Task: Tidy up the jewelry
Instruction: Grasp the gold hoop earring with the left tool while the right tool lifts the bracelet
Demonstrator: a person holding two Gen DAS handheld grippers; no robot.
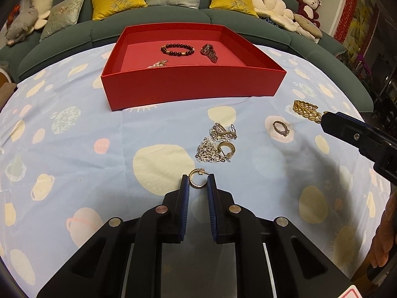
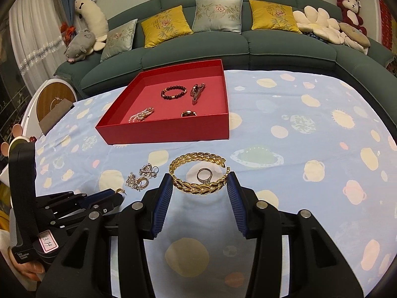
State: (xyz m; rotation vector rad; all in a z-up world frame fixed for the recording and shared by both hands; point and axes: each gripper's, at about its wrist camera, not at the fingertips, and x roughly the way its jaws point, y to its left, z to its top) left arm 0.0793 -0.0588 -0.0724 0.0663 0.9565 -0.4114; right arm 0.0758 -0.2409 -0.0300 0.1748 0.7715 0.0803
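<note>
Nearest the front edge of the table, the left gripper (image 1: 198, 182) has its blue-padded jaws a narrow gap apart, one on each side of a small gold hoop earring (image 1: 197, 180) lying on the pale blue planet-print tablecloth (image 1: 74, 149) — the pads sit right at the hoop's sides, though whether they actually press it I cannot tell. Over towards the right side of the table, the right gripper (image 2: 199, 185) is spread wide, its tips flanking a gold leaf-pattern bracelet (image 2: 198, 173) that lies flat on the cloth; the right tip is touching or just beside the bracelet's open end, the left tip just beside its rim, and nothing is lifted. Seen from the right wrist, a silver ring (image 2: 204, 175) with small stones appears inside the bracelet's loop, while the left wrist view shows it on the cloth just beside the bracelet. Between the two grippers and a little farther in lies a tangle of silver flower earrings (image 1: 211, 151) with another gold hoop touching it, and a second silvery cluster (image 1: 222, 130) just behind. Farther on, towards the back edge, stands a red box (image 1: 193, 87), open on top — inside are a dark bead bracelet (image 1: 177, 49), a watch (image 1: 209, 52), a pearl strand (image 2: 141, 115) near its front wall and a gold ring (image 2: 189, 113). Behind the table runs a green sofa (image 2: 273, 42) with yellow and grey cushions and soft toys.
</note>
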